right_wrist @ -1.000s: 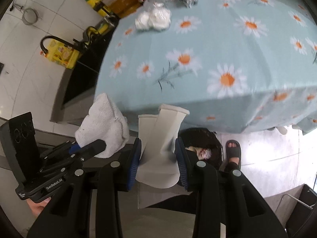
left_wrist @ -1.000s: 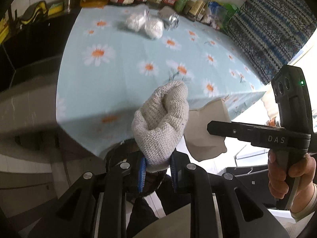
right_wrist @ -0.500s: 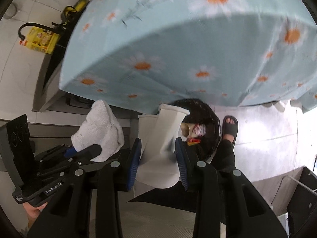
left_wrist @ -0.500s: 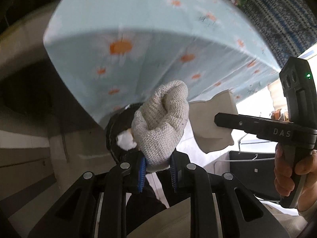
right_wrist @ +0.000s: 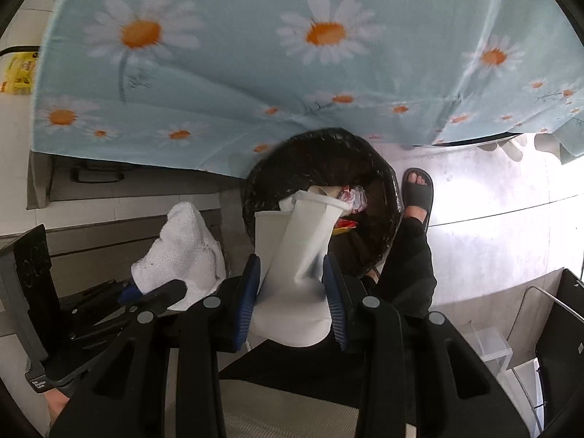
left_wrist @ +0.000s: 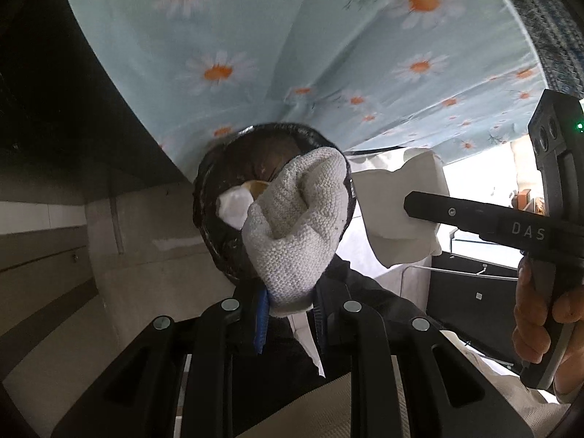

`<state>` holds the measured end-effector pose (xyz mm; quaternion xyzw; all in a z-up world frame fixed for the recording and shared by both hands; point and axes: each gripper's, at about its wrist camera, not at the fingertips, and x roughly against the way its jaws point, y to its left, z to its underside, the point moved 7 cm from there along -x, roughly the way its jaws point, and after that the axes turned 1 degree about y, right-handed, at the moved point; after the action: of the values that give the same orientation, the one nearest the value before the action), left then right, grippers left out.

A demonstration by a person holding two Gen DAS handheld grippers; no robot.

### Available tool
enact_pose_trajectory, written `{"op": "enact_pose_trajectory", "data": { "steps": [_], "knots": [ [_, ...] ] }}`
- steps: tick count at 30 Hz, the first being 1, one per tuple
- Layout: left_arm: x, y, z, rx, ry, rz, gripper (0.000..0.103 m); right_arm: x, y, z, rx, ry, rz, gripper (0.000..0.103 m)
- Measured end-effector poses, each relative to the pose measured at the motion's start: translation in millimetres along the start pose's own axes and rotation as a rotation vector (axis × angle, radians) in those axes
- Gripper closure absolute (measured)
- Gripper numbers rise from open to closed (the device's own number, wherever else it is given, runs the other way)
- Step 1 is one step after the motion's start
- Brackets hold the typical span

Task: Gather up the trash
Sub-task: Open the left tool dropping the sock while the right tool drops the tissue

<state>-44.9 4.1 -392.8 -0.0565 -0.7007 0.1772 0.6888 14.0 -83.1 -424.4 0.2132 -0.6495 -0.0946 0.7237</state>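
Note:
My left gripper [left_wrist: 290, 314] is shut on a white knitted cloth [left_wrist: 295, 226], held over a black-lined trash bin [left_wrist: 215, 233] on the floor. My right gripper [right_wrist: 292, 299] is shut on a crushed white paper cup [right_wrist: 295, 255], also above the bin [right_wrist: 262, 175], which holds paper and red wrappers [right_wrist: 346, 200]. In the left wrist view the right gripper [left_wrist: 416, 211] shows at the right with the cup [left_wrist: 401, 197]. The right wrist view shows the left gripper [right_wrist: 153, 292] and the cloth [right_wrist: 179, 252] at lower left.
The daisy-print light-blue tablecloth [right_wrist: 255, 73] hangs down just behind the bin. A person's sandalled foot [right_wrist: 418, 189] and dark trouser leg [right_wrist: 405, 266] stand beside the bin's right. A black crate [left_wrist: 471, 288] sits at the right, a yellow bag [right_wrist: 18, 73] far left.
Both grippers have dropped from table height to below the tablecloth's edge and tilted further down. The bin now fills the middle of both views. The cloth and the cup stay held.

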Motion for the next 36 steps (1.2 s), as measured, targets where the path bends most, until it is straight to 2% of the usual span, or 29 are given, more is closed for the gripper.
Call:
{"op": "enact_pose_trajectory", "data": {
  "steps": [5, 8, 17, 19, 20, 21, 23, 36],
  "knots": [
    [-24.5, 11.7, 2.9, 0.045, 0.046, 0.005, 0.084, -17.0, -9.3, -3.9, -0.023, 0.022, 0.005, 0.066],
    [-37.8, 16.1, 4.5, 0.087, 0.077, 0.035, 0.084, -27.9, -15.3, -5.7, -0.039, 0.04, 0.011, 0.066],
    [-54.3, 21.7, 4.8, 0.111, 0.115, 0.016, 0.084, -49.1, -20.3, -6.8, -0.036, 0.077, 0.033, 0.066],
    [-53.2, 21.5, 3.4, 0.117, 0.116, 0.006, 0.081, -50.4, -18.0, -7.5, -0.017, 0.074, 0.043, 0.066],
    [-52.8, 22.4, 3.1, 0.122, 0.116, 0.007, 0.079, -50.8, -17.0, -7.6, -0.013, 0.072, 0.042, 0.064],
    [-53.4, 21.9, 2.5, 0.127, 0.12, 0.007, 0.071, -50.5, -16.1, -8.1, -0.014, 0.072, 0.035, 0.057],
    [-53.2, 22.1, 1.0, 0.124, 0.121, -0.004, 0.064, -47.8, -17.0, -10.0, -0.025, 0.064, 0.03, 0.047],
    [-43.6, 24.2, -4.4, 0.128, 0.103, -0.002, 0.063, -27.9, -18.7, -16.4, -0.039, 0.029, 0.031, 0.046]
  ]
}}
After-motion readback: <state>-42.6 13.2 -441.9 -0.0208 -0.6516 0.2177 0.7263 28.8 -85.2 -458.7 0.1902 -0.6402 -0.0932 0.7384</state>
